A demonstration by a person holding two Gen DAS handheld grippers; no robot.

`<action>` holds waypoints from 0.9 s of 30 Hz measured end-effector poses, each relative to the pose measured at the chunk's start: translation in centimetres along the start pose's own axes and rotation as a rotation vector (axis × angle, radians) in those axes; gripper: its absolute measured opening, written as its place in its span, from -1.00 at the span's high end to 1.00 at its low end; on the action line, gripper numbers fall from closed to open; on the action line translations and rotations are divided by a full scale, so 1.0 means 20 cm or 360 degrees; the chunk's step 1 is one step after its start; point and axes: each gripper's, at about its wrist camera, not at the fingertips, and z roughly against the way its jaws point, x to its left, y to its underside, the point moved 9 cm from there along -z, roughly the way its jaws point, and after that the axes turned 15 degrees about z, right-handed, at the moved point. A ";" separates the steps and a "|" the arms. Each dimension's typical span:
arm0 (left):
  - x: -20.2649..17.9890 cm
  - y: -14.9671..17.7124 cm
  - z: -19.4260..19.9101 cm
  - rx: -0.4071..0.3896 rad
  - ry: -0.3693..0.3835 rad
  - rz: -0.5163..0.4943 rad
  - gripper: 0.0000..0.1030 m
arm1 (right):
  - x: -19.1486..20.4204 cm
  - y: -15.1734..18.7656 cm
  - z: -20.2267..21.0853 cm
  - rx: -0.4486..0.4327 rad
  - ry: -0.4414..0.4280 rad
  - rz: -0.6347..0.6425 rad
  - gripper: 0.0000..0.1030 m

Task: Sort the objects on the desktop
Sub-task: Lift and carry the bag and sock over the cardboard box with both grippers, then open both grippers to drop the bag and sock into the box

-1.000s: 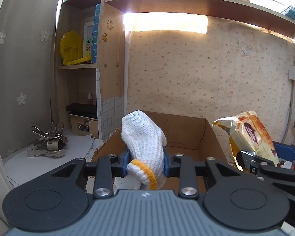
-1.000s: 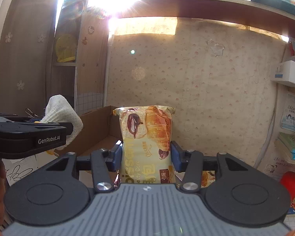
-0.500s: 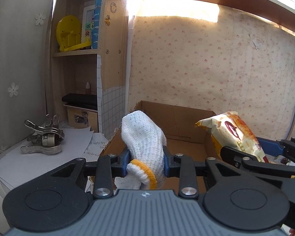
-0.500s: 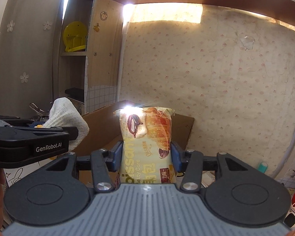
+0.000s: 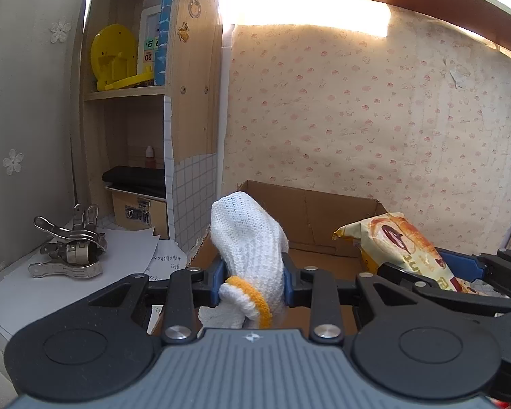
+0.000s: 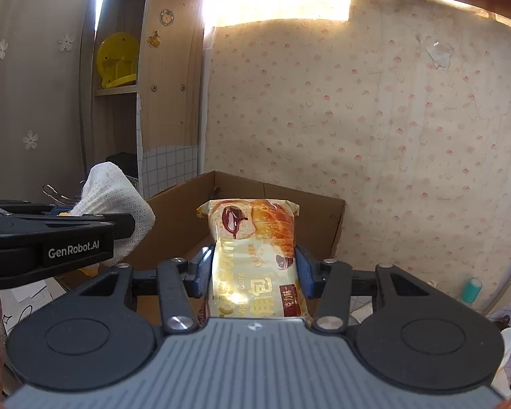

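Observation:
My left gripper (image 5: pixel 252 281) is shut on a white knit glove (image 5: pixel 247 242) with an orange cuff, held upright over the near edge of an open cardboard box (image 5: pixel 327 218). My right gripper (image 6: pixel 253 272) is shut on a yellow croissant bread packet (image 6: pixel 253 238), held over the same box (image 6: pixel 310 204). The packet (image 5: pixel 395 242) shows at the right of the left wrist view. The glove (image 6: pixel 110 201) and left gripper show at the left of the right wrist view.
Metal clips (image 5: pixel 70 248) lie on white papers (image 5: pixel 126 248) left of the box. A wooden shelf unit (image 5: pixel 187 68) holds a yellow disc (image 5: pixel 114 56) and a small case (image 5: pixel 138 209). A teal bottle (image 6: pixel 470 289) stands at the right by the wallpapered wall.
Both grippers have moved down and forward toward the box, still holding the glove and the packet. The upper shelf has left the views and the box looks larger.

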 end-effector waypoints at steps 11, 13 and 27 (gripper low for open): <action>0.01 0.01 -0.12 0.0101 0.0027 0.0038 0.35 | -0.02 0.00 -0.11 0.0040 -0.0024 -0.0004 0.05; -0.01 0.00 -0.13 0.0107 0.0034 0.0035 0.35 | -0.02 -0.01 -0.12 0.0045 -0.0025 -0.0003 0.05; -0.03 0.01 -0.15 0.0150 0.0046 0.0040 0.21 | -0.01 0.00 -0.14 0.0058 -0.0017 0.0028 -0.05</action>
